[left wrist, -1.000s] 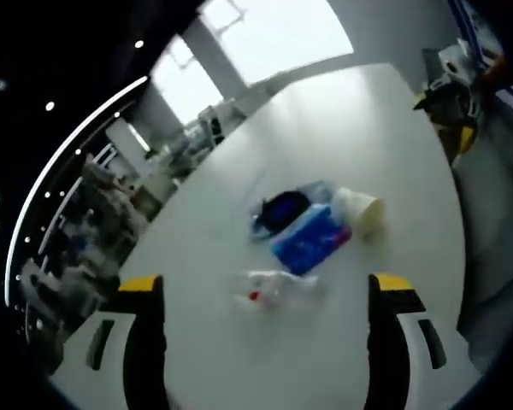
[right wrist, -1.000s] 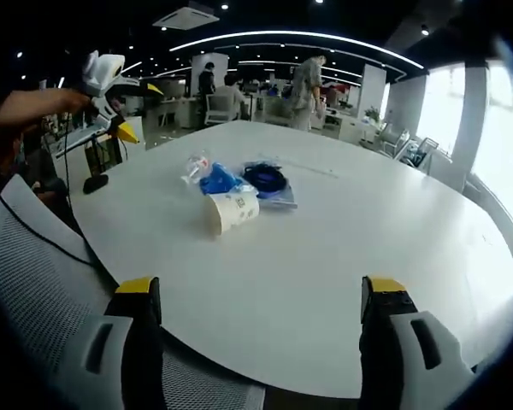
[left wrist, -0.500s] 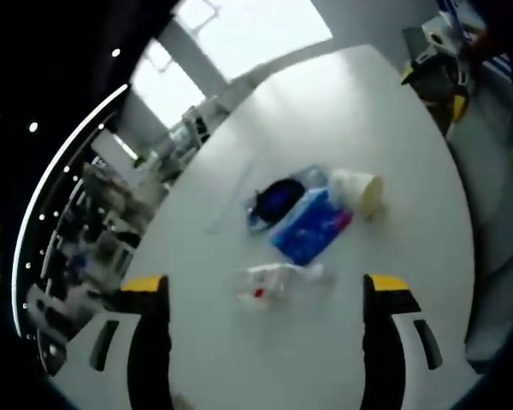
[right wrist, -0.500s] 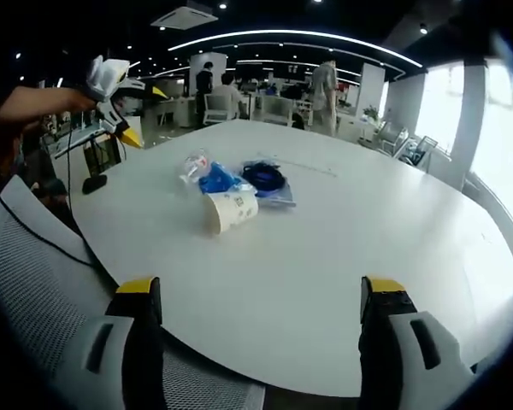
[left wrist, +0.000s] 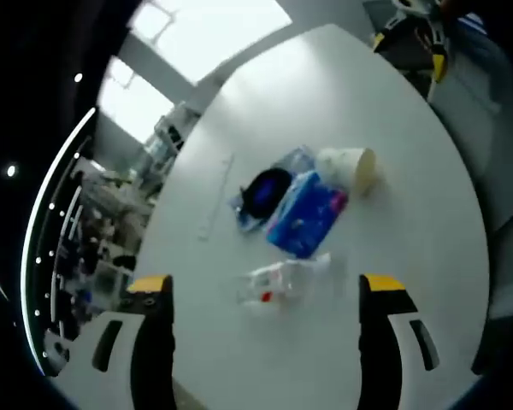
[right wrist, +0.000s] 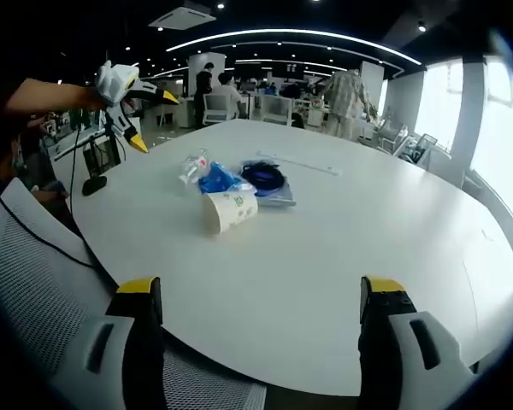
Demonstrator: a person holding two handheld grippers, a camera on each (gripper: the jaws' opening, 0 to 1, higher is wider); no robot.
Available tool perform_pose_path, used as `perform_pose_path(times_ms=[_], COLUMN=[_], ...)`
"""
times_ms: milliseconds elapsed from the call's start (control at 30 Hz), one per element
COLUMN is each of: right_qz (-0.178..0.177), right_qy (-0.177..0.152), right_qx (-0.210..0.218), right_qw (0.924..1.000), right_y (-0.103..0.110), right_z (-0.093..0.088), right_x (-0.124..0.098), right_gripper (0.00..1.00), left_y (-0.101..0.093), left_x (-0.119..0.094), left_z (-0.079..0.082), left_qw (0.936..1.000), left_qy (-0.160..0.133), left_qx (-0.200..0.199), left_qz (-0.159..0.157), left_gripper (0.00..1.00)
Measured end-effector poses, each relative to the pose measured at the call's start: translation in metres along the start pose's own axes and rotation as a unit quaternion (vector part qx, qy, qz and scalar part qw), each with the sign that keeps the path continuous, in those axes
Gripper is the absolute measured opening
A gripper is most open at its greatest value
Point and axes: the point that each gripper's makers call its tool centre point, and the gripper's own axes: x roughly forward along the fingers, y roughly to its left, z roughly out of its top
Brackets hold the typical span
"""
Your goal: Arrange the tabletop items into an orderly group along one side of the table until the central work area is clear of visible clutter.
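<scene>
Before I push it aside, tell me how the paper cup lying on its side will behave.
The paper cup lies on its side on the white table, so a nudge would probably roll it in a curve. It looks empty and light, likely to skid. Thin walls may crush under tight jaws.

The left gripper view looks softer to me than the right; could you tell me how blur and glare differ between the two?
Left gripper view: smeared, the clear plastic bottle and blue packet soft-edged, the window blown out white. Right gripper view: sharper, the paper cup crisp, glare only at the right-hand windows.
</scene>
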Motion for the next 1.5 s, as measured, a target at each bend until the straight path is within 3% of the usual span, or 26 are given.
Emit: perform_pose_path(times_ms=[367,700,933,1333,1500], right_qz=[-0.007,-0.001,0.006,0.01,0.015], right_qy=[0.004,0.008,-0.002,0.0,0.004], right_qx=[0.001,0.001,0.006,0.004,0.002], right_qw=[1.0,1.0,1.0,0.9999,0.9999], right_y=[-0.003,0.0,0.001,0.001,0.003], right_z=[-0.001,-0.003,0.0,-0.001,-0.002], right_x=[0.0,0.0,-0.001,0.0,0.001], right_gripper=[0.95,0.95,0.96,0.96,0.96], left_y=[-0.004,-0.013,-0.015,-0.019,-0.022], left_x=[0.018,0.029,0.035,0.055,0.062], left_z=[-0.011,-0.029,-0.031,-0.037,-0.051], left_qw=[0.9978,0.9867,0.9835,0.9689,0.9577], left_qy=[0.014,0.037,0.04,0.043,0.059], left_qx=[0.055,0.144,0.158,0.22,0.253], left_qz=[-0.034,-0.066,-0.078,-0.105,-0.124], left_gripper=[0.8,0.74,0.73,0.69,0.66])
